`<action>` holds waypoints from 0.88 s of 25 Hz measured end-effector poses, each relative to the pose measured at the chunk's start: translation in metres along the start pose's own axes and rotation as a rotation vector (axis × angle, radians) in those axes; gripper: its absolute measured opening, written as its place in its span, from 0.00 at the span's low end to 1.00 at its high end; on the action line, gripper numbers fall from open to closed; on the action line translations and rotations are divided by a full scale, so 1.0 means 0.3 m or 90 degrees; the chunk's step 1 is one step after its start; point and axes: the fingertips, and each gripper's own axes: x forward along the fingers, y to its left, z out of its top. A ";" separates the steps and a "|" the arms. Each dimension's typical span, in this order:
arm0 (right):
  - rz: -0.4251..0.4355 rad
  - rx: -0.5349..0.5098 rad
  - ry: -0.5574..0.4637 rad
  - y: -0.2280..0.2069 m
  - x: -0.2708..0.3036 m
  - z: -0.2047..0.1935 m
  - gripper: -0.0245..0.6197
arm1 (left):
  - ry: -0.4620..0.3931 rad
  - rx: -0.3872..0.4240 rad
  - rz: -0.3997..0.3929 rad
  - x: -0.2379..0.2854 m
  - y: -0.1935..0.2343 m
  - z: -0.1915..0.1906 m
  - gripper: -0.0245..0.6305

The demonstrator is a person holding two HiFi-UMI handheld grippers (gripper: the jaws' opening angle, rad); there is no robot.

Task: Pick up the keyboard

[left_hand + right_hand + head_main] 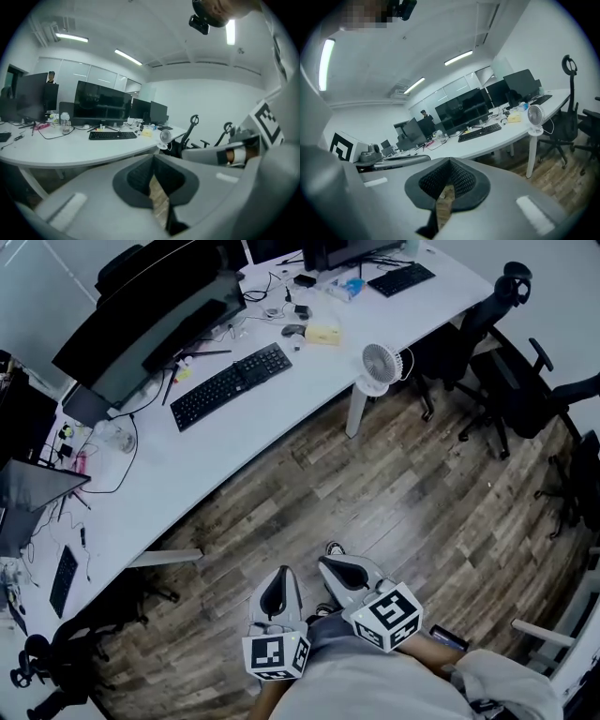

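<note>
White desk (pixel 187 474) curves across the top-left of the head view, w/ wood-plank floor (pixel 375 493) below it. Black keyboard (pixel 232 385) lies flat on the desk, angled, just in front of a big dark monitor (pixel 150 329). Small white fan (pixel 380 367) stands at the desk edge to the keyboard's right, a yellow item (pixel 323 334) between them further back. 2nd keyboard (pixel 401 278) sits at the far end of the desk; black chairs (pixel 506 381) are by that end.

L gripper (pixel 279 582) and R gripper (pixel 339 570) are both held low, close to the person's body, side by side over the floor and well apart from the desk. Neither touches the keyboard.

L gripper view: L gripper (pixel 153 164) has its jaws brought together, only a thin slit of floor showing between the pads, nothing held. Keyboard (pixel 112 135) shows far off on the desk, a clear bottle (pixel 64 123) to its left, fan (pixel 165 136) to its right.

R gripper view: R gripper (pixel 449 164) likewise closed and empty, w/ keyboard (pixel 479 132) and fan (pixel 535 114) in the distance.
</note>
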 end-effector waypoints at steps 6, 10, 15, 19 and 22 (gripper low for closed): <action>-0.006 -0.014 -0.014 -0.112 0.070 0.116 0.03 | -0.024 0.048 0.033 0.121 0.037 0.103 0.04; 0.004 -0.070 -0.015 -0.130 0.109 0.174 0.04 | -0.037 0.047 0.051 0.181 0.056 0.151 0.04; -0.003 -0.076 -0.021 -0.185 0.124 0.217 0.04 | -0.039 0.082 0.078 0.241 0.062 0.180 0.04; -0.020 -0.067 -0.015 -0.230 0.135 0.226 0.04 | -0.032 0.083 0.085 0.277 0.061 0.196 0.04; -0.022 -0.055 -0.008 -0.261 0.161 0.232 0.04 | -0.025 0.081 0.088 0.314 0.077 0.201 0.04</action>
